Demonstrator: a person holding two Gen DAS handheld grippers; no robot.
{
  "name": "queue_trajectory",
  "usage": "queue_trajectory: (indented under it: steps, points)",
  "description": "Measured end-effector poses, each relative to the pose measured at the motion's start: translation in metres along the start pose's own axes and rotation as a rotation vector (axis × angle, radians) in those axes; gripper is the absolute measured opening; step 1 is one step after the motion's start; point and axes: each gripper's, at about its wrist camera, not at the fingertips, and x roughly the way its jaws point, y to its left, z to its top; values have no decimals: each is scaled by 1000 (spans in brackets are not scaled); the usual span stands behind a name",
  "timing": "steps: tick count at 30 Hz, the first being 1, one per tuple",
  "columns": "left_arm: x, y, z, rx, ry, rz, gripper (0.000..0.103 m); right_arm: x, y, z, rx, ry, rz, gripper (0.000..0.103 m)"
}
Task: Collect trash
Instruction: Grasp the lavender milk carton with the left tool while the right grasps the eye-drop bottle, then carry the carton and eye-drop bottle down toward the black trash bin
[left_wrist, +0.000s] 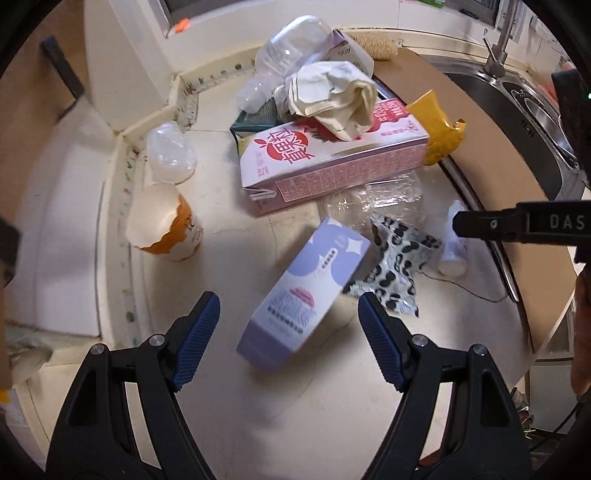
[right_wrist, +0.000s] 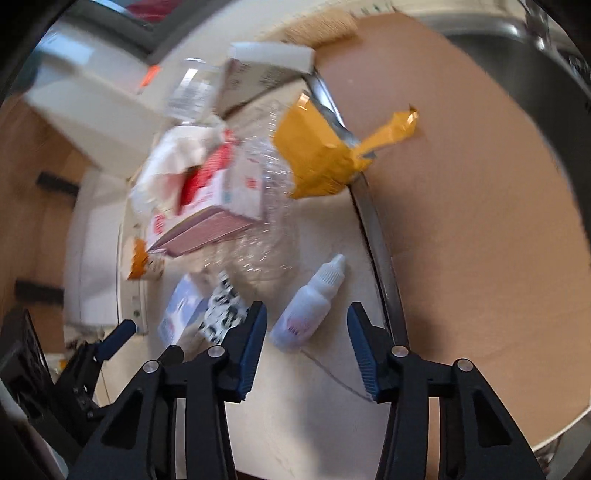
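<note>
Lilac box (left_wrist: 304, 295) lies on the counter (left_wrist: 229, 251) between the wide-open pads of the left gripper (left_wrist: 288, 332), untouched. The right gripper (right_wrist: 304, 343), half open and empty, frames the small bottle (right_wrist: 308, 306) at 12 o'clock. Better centre each before closing.

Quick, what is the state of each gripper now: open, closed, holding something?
Left gripper: open, holding nothing, above the lavender box.
Right gripper: open, holding nothing, small white bottle ahead between its fingers.
</note>
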Motion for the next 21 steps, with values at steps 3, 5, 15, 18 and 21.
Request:
queue_trajectory:
  steps: [3,5,15,18,21]
  points:
    - [12,3,3,4,26,-8,75,18,-5,5,31,28,-3,43]
    - [17,5,3,9,34,-10,75,27,-4,8,28,24,-1,36]
    - [39,10,2,-26,91,-48,41,43,24,0,-108,22,-122,27]
    - [35,11,-3,-52,85,-63,31,43,24,-3,-108,24,-114,26]
    - [23,11,-11,-75,53,-38,31,33,23,-9,-97,22,-93,25]
